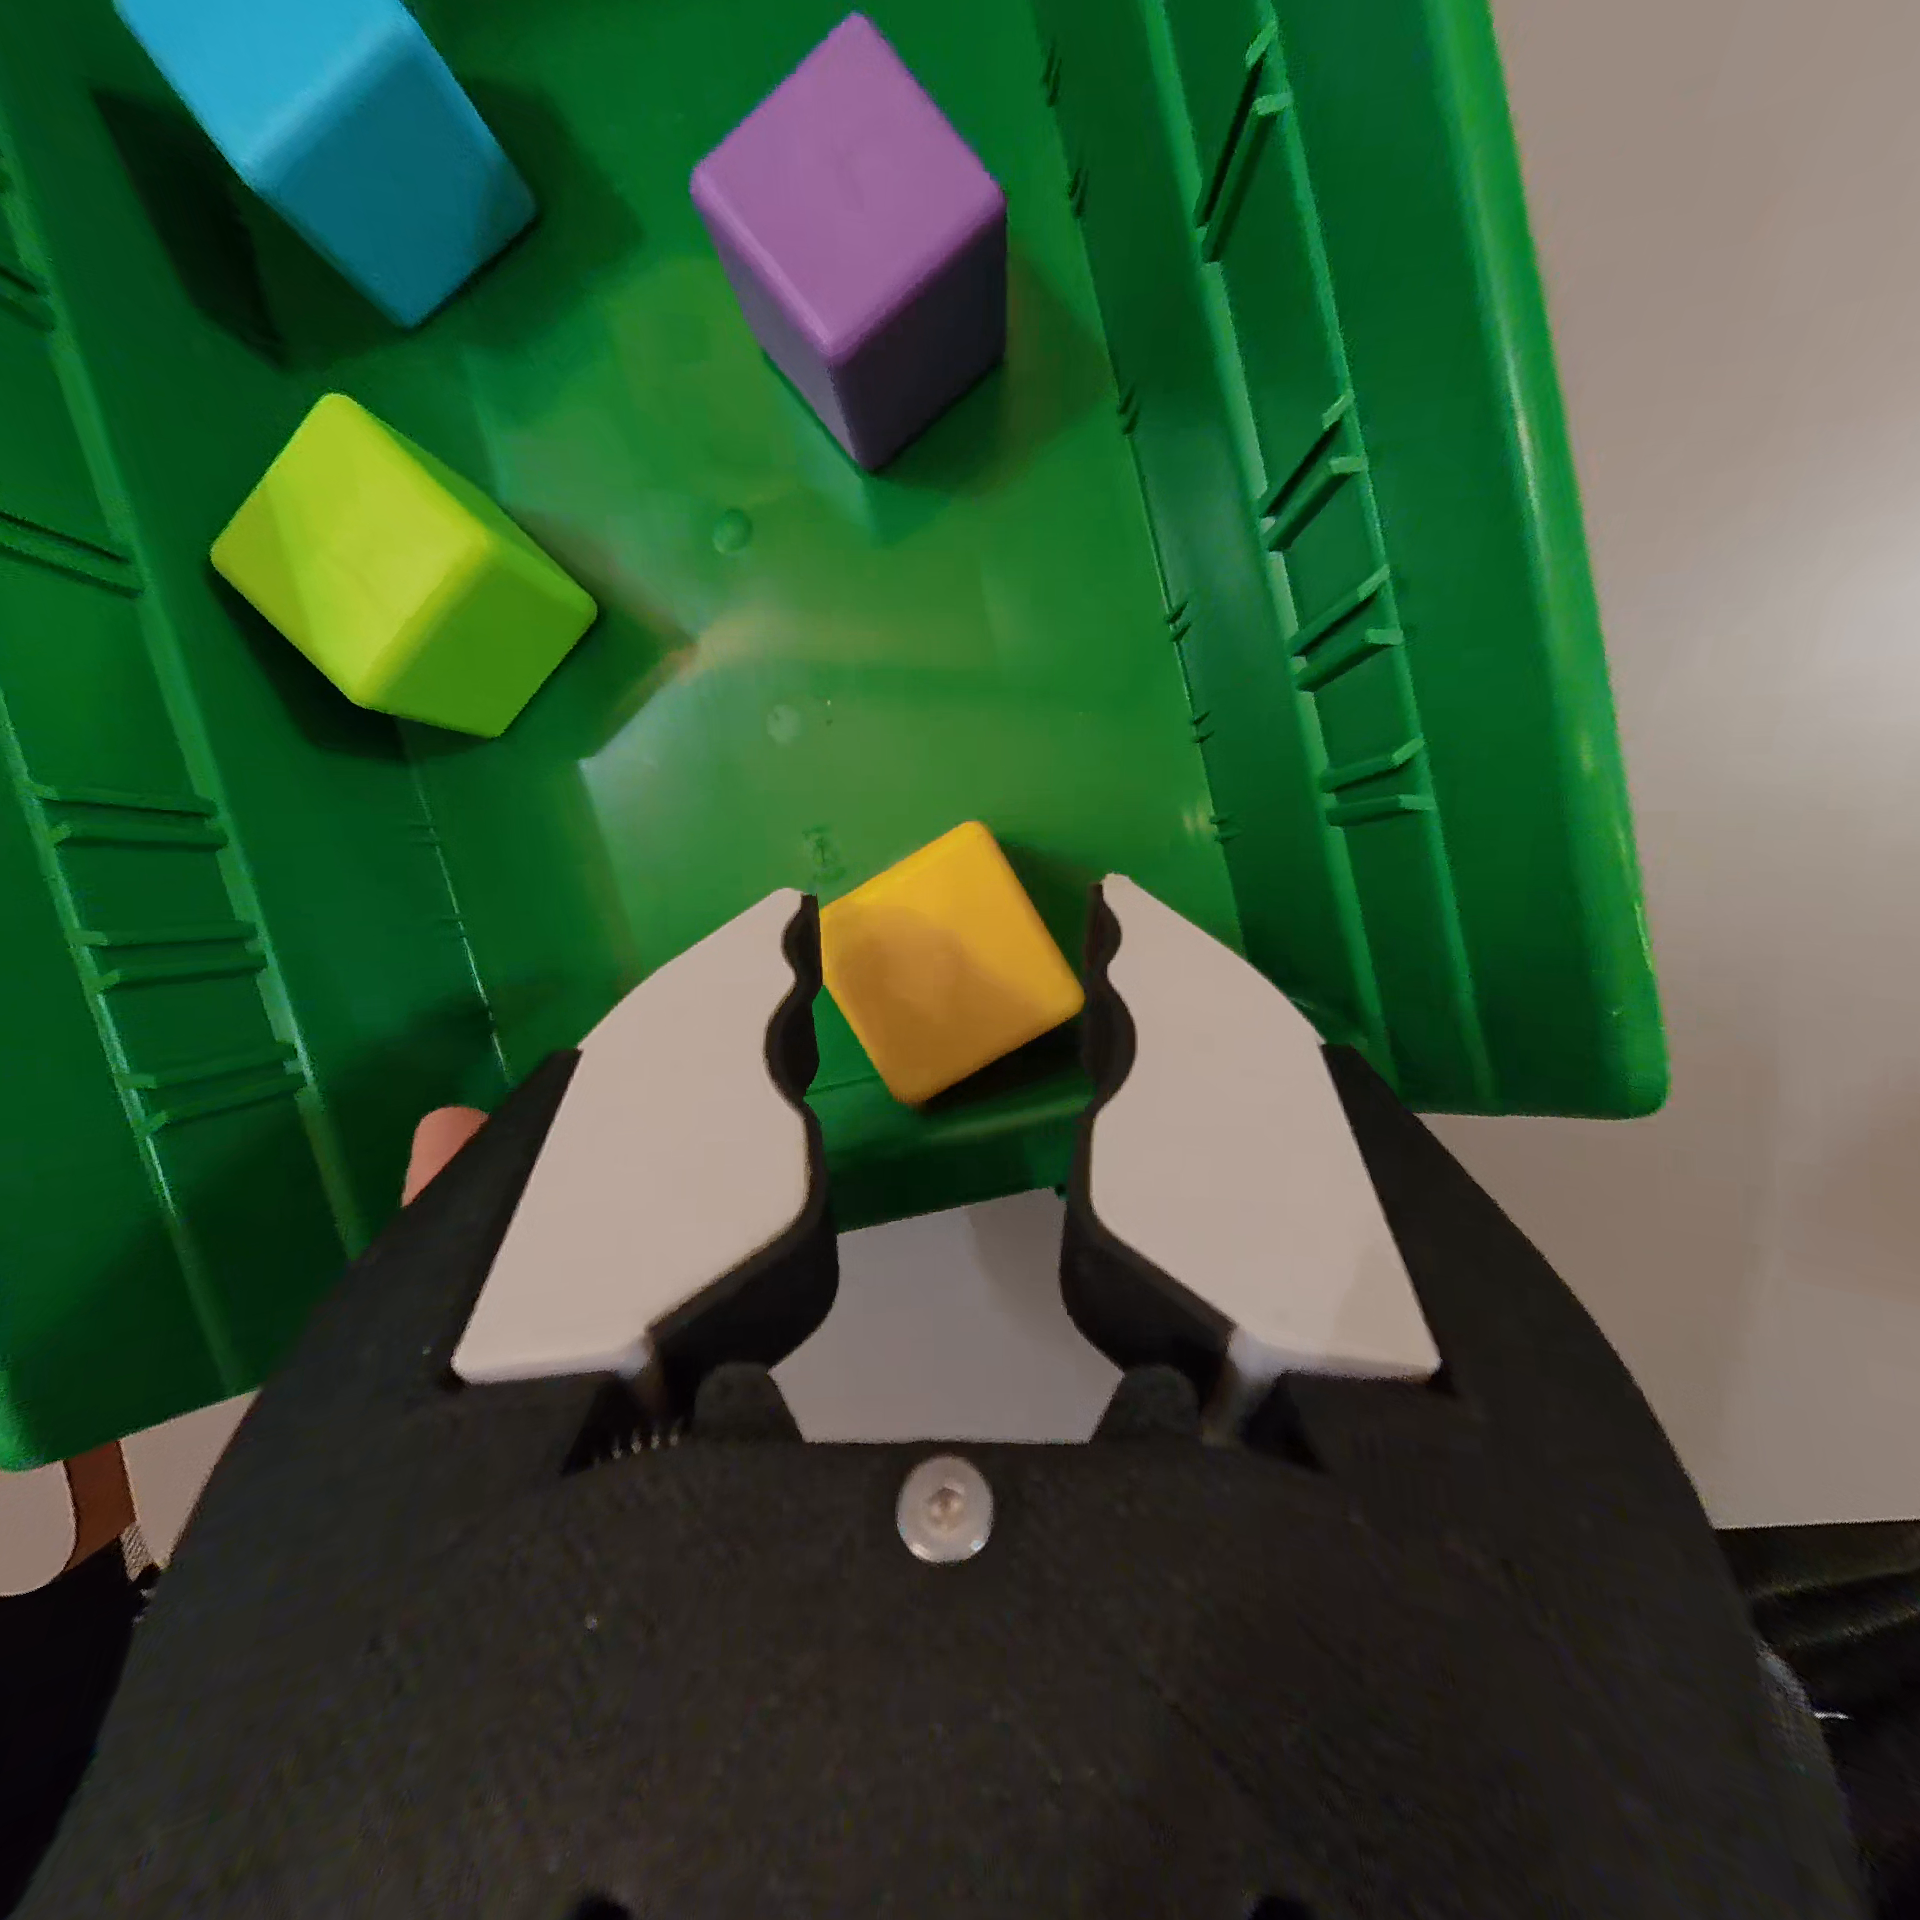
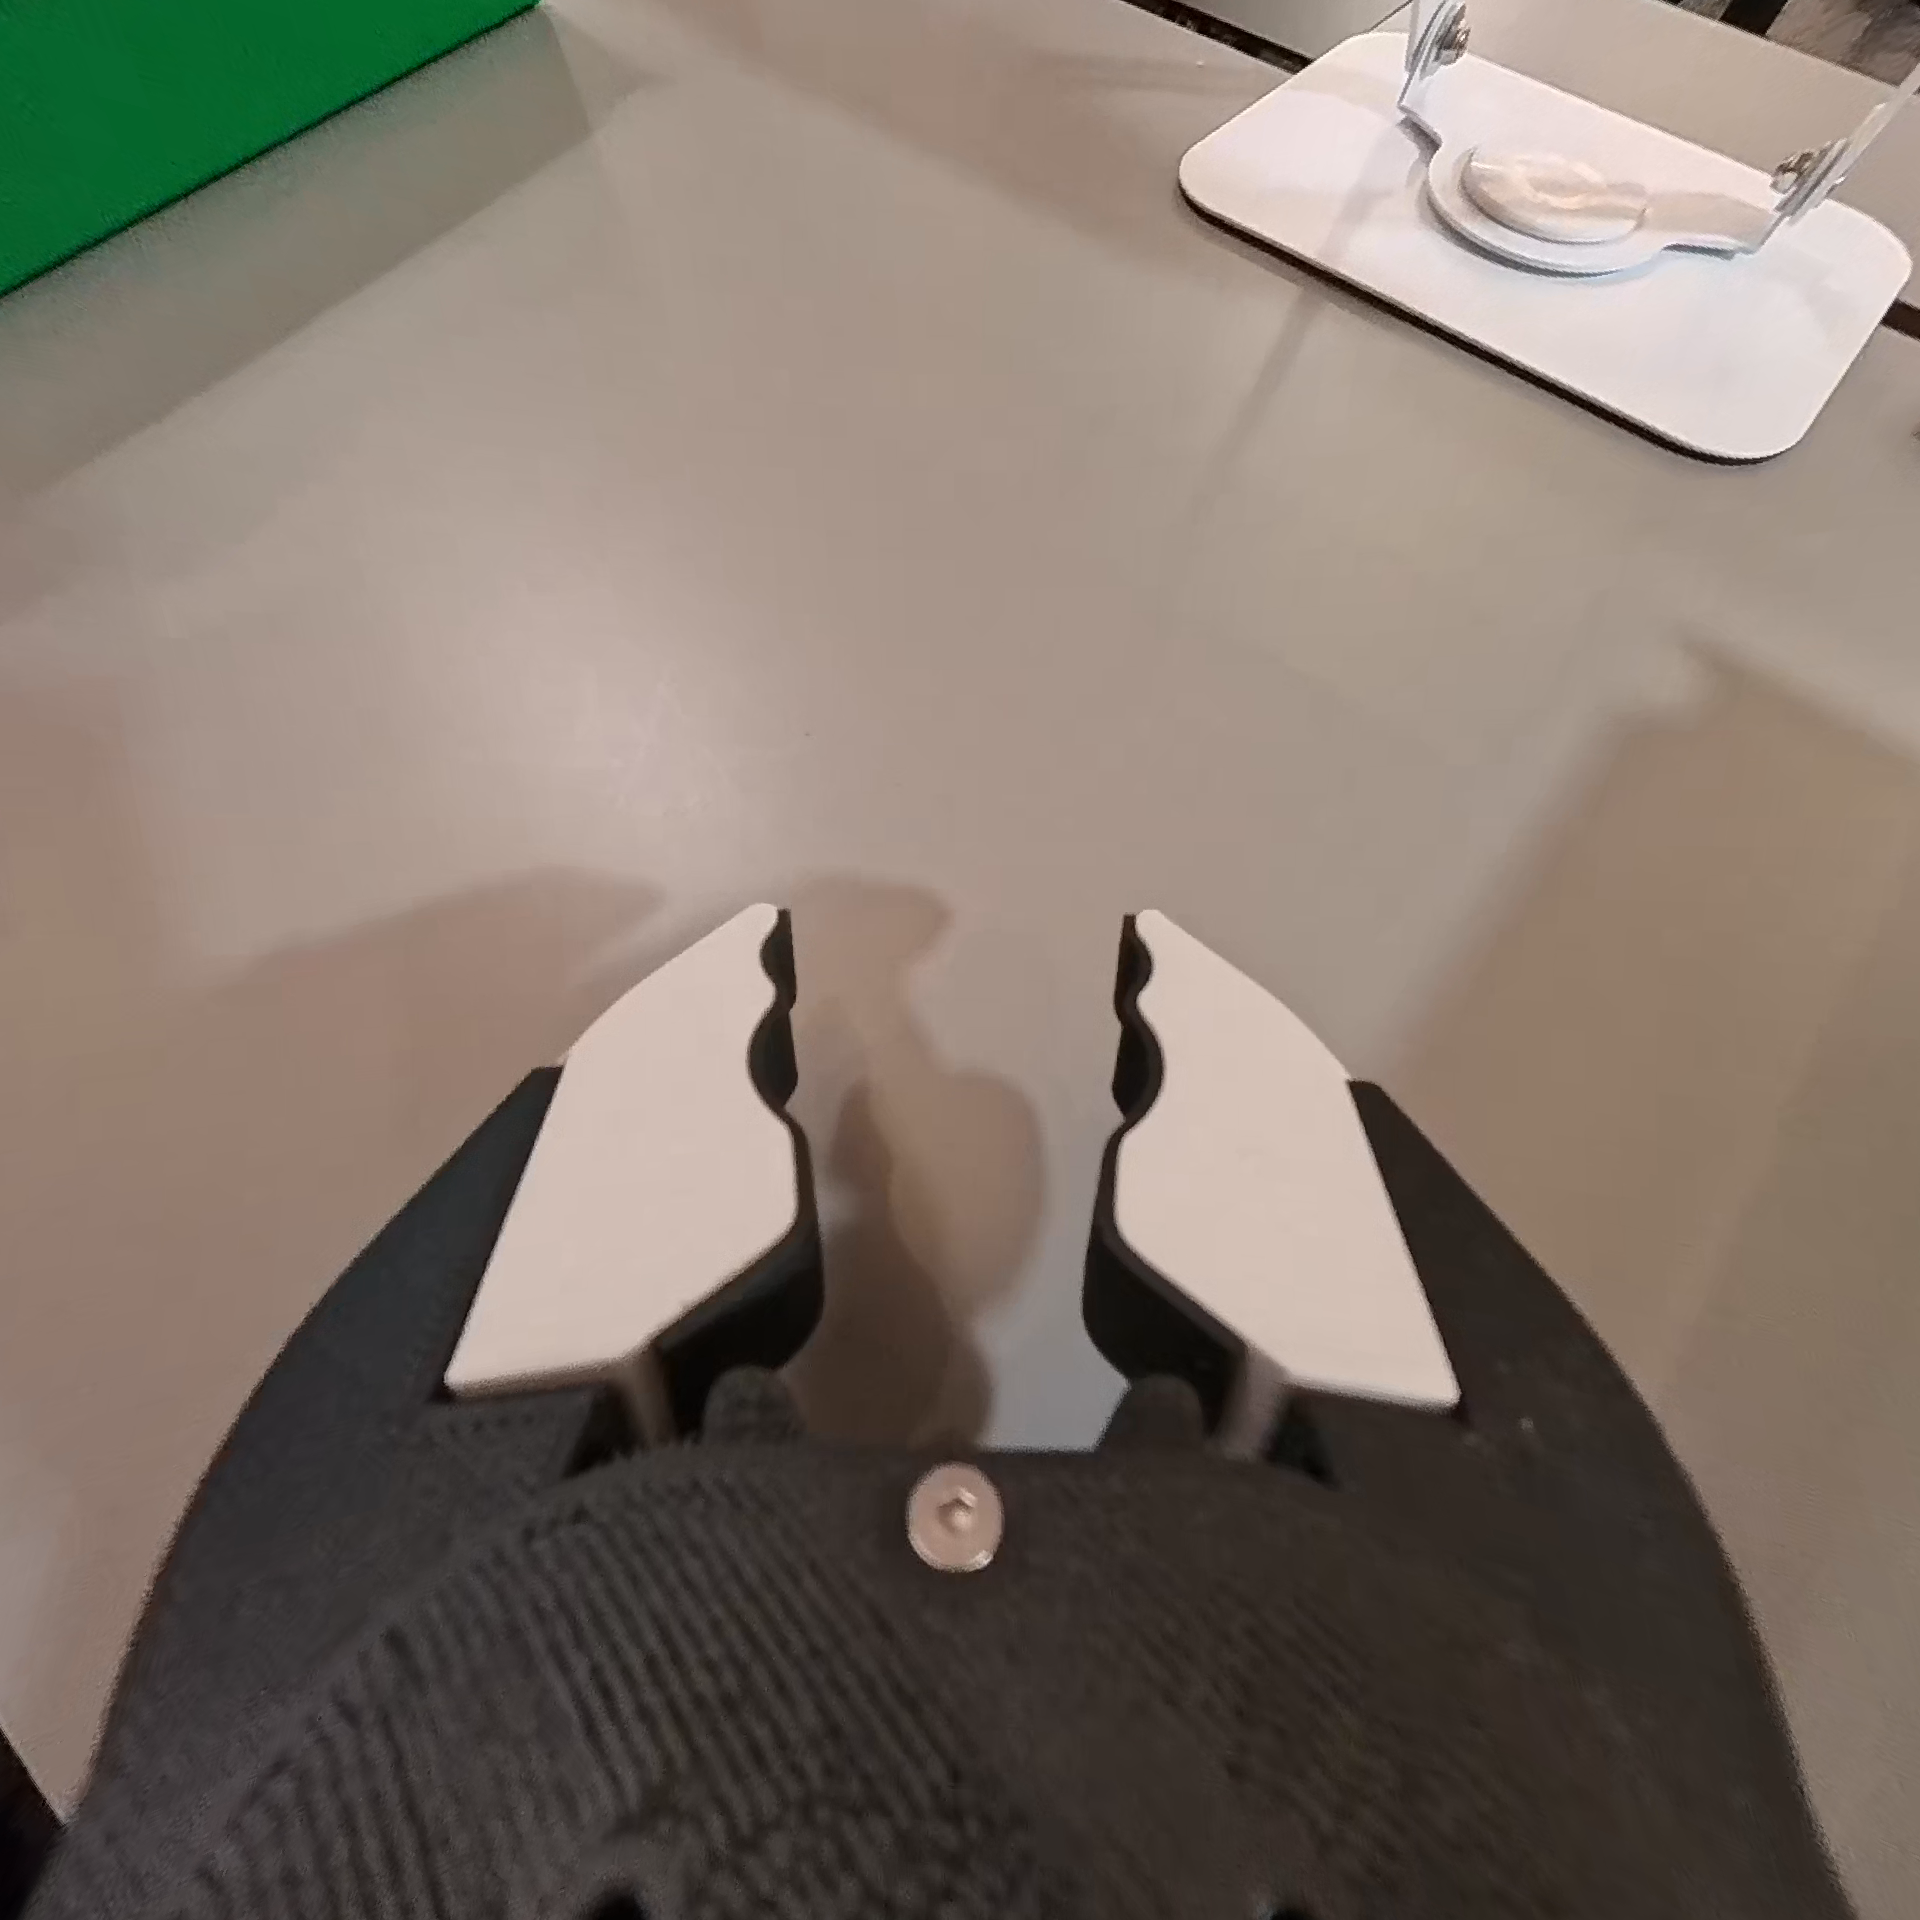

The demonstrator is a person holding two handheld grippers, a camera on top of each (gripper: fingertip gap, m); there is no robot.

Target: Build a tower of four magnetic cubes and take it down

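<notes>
Yellow cube (image 1: 948,961) lies in the green tray (image 1: 1455,623), near edge, right of centre, turned corner-on to the left gripper (image 1: 951,894). Jaws stand open, one fingertip on each side of the cube; whether the left pad touches its corner cannot be told, the right pad shows a small gap. Nothing gripped.

Other blocks in the tray: lime block (image 1: 400,566) far left, purple block (image 1: 862,239) far centre, blue block (image 1: 332,145) at the far-left edge, all well apart from the yellow one.

Right gripper (image 2: 956,925) hovers over bare worktop (image 2: 935,520), jaws open and empty. White stand base (image 2: 1538,312) far right; the tray's corner shows far left.

Judgement: the cube sits diagonal to the pads, so closing would likely catch corners and spin it. Rotating the wrist to square the pads with two flat faces, then closing slowly, should seat it better. The tray's near wall is close; keep fingertips clear of it.
</notes>
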